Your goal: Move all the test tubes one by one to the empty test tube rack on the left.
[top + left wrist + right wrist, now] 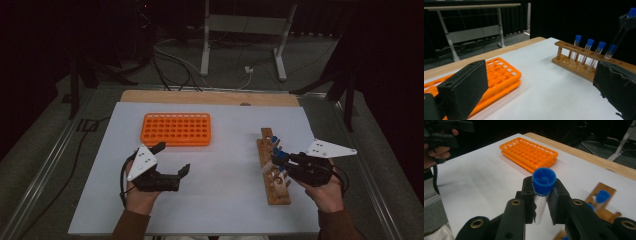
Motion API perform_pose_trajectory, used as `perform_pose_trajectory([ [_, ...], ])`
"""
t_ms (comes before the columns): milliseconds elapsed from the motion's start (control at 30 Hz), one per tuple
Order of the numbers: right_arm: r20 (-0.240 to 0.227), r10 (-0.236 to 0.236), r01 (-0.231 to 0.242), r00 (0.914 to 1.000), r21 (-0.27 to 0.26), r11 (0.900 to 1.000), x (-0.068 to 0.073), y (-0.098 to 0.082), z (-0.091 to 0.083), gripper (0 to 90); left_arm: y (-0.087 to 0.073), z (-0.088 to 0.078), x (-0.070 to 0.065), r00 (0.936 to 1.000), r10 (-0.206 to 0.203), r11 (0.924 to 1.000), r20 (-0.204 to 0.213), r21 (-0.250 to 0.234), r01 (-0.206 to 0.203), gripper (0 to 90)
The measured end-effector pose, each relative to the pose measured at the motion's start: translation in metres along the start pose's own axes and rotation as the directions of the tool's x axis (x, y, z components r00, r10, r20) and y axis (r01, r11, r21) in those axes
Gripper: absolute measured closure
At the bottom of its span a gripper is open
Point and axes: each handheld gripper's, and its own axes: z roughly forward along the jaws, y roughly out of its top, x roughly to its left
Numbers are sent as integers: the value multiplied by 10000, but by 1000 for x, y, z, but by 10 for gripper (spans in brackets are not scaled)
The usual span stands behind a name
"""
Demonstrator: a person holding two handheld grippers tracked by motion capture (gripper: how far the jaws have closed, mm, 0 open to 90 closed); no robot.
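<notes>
My right gripper [281, 158] is shut on a clear test tube [544, 181] with a blue cap, held just under the cap. In the left gripper view that tube [616, 42] hangs tilted, its bottom just above the wooden rack [574, 68]. Three more blue-capped tubes [587, 46] stand in the rack. The wooden rack [277, 192] lies at the right of the white mat. An orange many-holed rack [176, 129] sits at the back left. My left gripper [173, 158] is open in front of it with nothing between its jaws.
A white mat [220, 200] covers the table, and a wooden strip [210, 96] shows along the far edge. Beyond it a metal table frame [245, 25] and cables [170, 65] lie on the dark floor.
</notes>
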Motion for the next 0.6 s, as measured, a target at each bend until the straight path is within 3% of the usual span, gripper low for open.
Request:
perform_pose_trajectory([
  [233, -81, -220, 221, 9997, 146, 9996, 11, 11, 17, 770, 7, 38, -25, 9961, 90, 9990, 882, 421, -127, 74],
  [367, -268, -258, 265, 9993, 264, 9993, 17, 13, 29, 770, 12, 58, -40, 9877, 98, 9984, 1561, 527, -183, 76],
  [433, -376, -276, 289, 9989, 342, 9990, 21, 15, 36, 770, 15, 67, -47, 9836, 294, 9974, 1780, 589, -404, 88],
  [600, -591, -15, 29, 9982, 234, 9997, 26, 19, 48, 770, 15, 83, -67, 9764, 899, 9932, 1963, 553, -1025, 249],
])
